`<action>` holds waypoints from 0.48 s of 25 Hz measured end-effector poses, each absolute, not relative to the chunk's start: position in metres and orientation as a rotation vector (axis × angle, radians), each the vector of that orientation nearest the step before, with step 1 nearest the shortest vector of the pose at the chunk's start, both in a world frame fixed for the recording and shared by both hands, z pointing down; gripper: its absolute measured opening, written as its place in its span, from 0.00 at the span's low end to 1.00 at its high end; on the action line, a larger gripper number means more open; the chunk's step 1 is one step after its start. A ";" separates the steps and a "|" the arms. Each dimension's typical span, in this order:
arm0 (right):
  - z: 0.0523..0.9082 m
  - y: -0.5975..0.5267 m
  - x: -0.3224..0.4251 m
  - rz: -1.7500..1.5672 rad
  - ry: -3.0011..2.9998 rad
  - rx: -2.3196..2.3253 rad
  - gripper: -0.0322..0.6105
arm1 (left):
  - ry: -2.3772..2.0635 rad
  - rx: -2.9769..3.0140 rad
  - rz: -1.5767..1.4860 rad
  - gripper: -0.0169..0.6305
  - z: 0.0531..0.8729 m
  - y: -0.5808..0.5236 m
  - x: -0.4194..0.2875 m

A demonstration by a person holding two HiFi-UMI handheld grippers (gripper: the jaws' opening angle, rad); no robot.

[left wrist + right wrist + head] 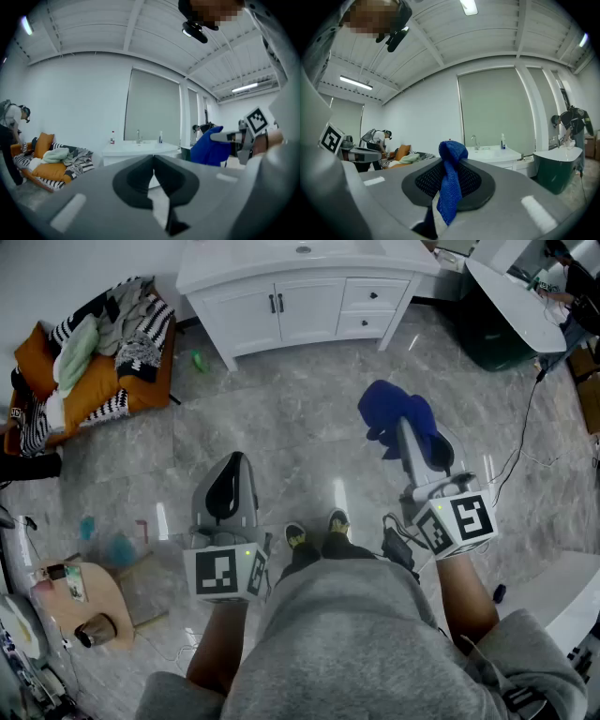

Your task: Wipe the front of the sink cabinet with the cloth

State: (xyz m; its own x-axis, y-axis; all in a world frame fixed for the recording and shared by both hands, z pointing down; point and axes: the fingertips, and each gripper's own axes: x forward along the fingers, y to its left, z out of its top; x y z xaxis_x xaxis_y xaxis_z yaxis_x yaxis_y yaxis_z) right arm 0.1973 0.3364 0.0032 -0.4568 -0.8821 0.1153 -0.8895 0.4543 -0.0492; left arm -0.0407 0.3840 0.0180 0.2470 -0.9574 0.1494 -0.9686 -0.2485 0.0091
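the right gripper (448, 190) was clamped on a blue cloth (451, 161), a coarse knit fabric bunched into a rounded knot above the jaws and hanging in a limp strip between their black, mesh-textured pads. the left gripper (153, 172) held nothing, its smooth dark jaws pressed together tip to tip. both hung over a glossy grey marble floor (281, 437), and the cloth was well apart from the white cabinet (281, 310), a boxy unit with two panelled doors, two drawers, small dark handles and tapered legs.
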 end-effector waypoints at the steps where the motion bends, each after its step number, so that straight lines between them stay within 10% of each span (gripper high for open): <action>1: 0.003 0.336 0.197 0.162 -2.619 1.602 0.14 | -1.861 2.402 0.170 0.04 0.017 0.383 -0.040; 12: 0.006 0.351 0.184 0.206 -2.630 1.621 0.14 | -1.865 2.378 0.159 0.04 0.020 0.394 -0.047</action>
State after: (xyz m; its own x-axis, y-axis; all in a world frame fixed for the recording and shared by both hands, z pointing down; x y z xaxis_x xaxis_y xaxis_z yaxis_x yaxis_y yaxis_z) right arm 0.1840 0.3505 0.0059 -0.4513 -0.8858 0.1079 -0.8918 0.4434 -0.0896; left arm -0.0473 0.3937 0.0204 0.2376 -0.9592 0.1535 -0.9713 -0.2364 0.0262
